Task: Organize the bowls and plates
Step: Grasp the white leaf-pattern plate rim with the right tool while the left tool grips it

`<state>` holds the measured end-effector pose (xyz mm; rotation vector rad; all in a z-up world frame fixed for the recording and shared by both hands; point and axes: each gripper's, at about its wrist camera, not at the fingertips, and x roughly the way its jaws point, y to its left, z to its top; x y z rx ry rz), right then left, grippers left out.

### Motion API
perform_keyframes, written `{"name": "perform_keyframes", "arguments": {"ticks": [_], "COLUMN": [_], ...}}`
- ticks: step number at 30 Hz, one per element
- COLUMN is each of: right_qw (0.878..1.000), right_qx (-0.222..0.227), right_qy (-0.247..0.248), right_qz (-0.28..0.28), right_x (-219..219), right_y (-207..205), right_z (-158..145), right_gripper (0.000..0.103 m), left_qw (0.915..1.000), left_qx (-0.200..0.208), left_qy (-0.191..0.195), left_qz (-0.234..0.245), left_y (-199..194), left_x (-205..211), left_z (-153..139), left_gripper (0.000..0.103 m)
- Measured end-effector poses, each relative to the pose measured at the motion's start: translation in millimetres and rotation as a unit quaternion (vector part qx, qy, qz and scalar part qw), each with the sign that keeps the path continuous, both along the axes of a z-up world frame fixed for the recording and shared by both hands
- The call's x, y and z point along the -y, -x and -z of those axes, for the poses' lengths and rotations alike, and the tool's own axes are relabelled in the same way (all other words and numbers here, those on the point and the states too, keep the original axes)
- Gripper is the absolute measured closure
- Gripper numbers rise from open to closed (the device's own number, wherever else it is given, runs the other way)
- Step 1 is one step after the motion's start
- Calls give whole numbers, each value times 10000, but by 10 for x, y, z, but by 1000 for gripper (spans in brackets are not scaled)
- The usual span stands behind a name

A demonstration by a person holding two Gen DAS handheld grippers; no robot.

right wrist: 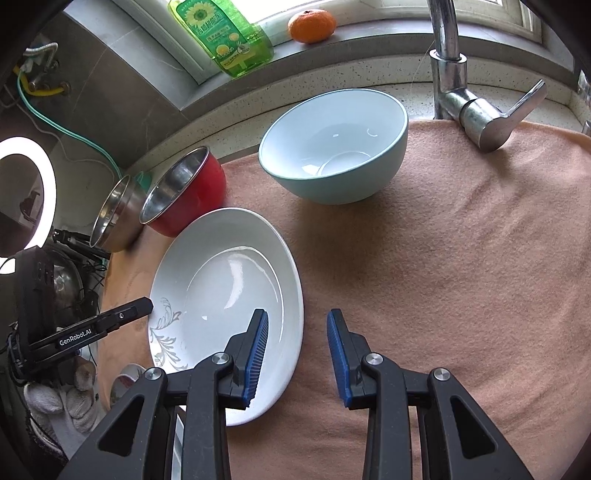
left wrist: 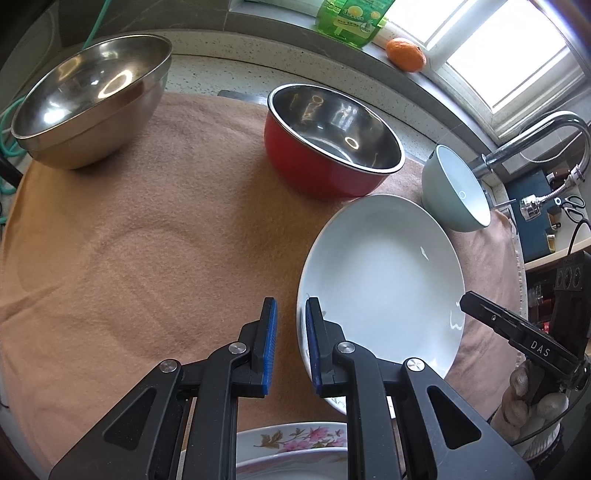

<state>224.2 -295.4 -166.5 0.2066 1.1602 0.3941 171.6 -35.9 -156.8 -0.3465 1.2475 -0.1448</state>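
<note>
A white plate (left wrist: 384, 273) (right wrist: 229, 295) lies on the tan cloth (left wrist: 147, 240) (right wrist: 461, 258). My left gripper (left wrist: 291, 317) is open, its jaws straddling the plate's left rim. My right gripper (right wrist: 297, 325) is open, its jaws straddling the plate's right rim. A red bowl (left wrist: 332, 144) (right wrist: 184, 199), a steel bowl (left wrist: 92, 99) (right wrist: 118, 214) and a pale blue bowl (left wrist: 456, 190) (right wrist: 336, 147) stand behind the plate. A floral plate (left wrist: 295, 443) sits under my left gripper.
A faucet (right wrist: 465, 85) (left wrist: 535, 140) stands at the right back. A green soap bottle (right wrist: 225, 33) (left wrist: 351, 22) and an orange (right wrist: 312, 26) (left wrist: 406, 54) rest on the window sill. A ring light (right wrist: 33, 195) glows at left.
</note>
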Motion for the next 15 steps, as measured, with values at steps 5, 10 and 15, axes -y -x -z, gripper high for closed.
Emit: {"name": "perform_keyframes", "arguments": {"ticks": [5,10,15], "right_qw": [10000,9999,9996], "right_qx": [-78,-156,-241], "right_qy": [-28,-54,-88], "right_qz": [-3,-33,-74], "right_x": [-25,-49,-81], "right_y": [-34,-58,-70], "right_z": [43,66,93], "right_gripper": [73,81,89], "left_qw": [10000,9999,9999], "left_qx": [-14,-44,-37], "left_qy": [1,3,-42], "left_qz": [55,90,148], "left_y": [-17,-37,-32], "left_x": [32,47,67], "left_z": [27,52,61], "left_gripper": [89,89,92]}}
